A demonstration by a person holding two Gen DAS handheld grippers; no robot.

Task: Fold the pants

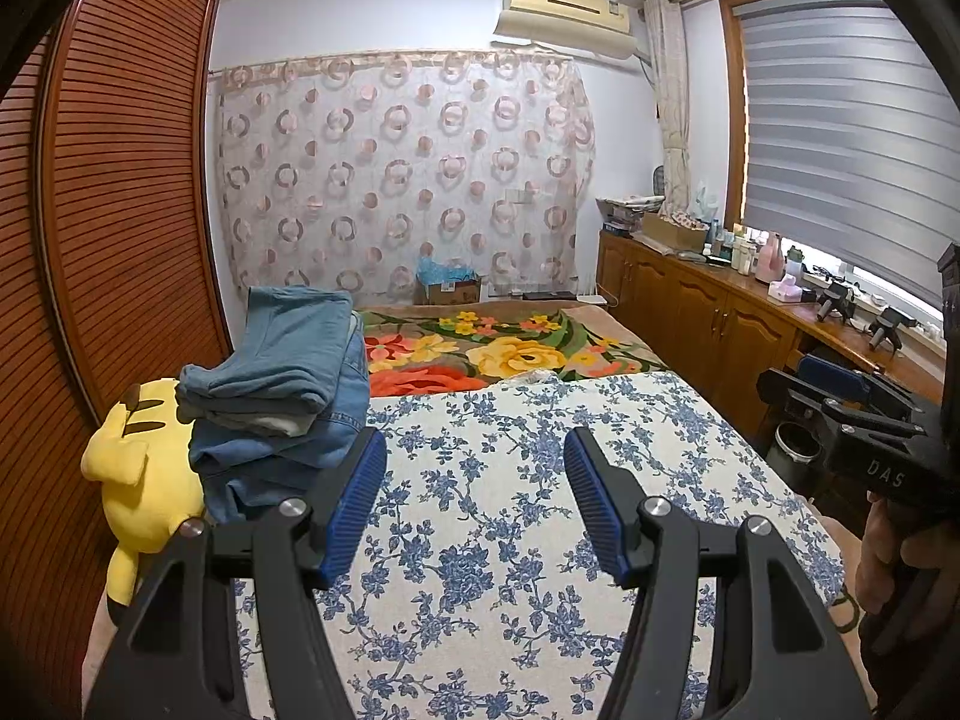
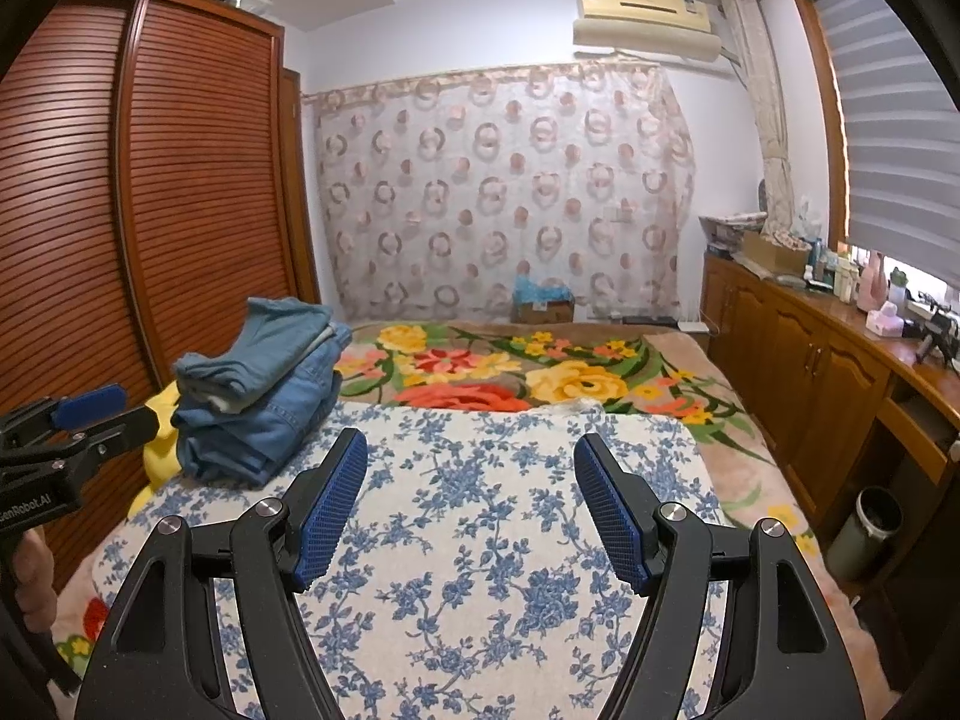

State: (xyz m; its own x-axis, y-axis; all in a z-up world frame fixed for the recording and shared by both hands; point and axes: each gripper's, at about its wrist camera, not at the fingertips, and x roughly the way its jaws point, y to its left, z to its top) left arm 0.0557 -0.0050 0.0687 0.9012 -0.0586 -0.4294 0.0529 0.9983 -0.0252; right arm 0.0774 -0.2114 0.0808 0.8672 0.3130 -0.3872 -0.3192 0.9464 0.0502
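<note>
I see a flowery bed (image 1: 510, 510); folded pants (image 1: 282, 396) sit on its left edge. My left gripper (image 1: 474, 480) and right gripper (image 2: 471, 480) hang over the bed, jaws apart, holding nothing.

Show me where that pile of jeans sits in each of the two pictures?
Left wrist view: jeans at left of centre, right behind the left finger's tip, against the yellow plush.
Right wrist view: jeans at left, further from the fingers, plush mostly hidden behind.
Shared landmark: the blue-flowered cloth under both grippers.
</note>
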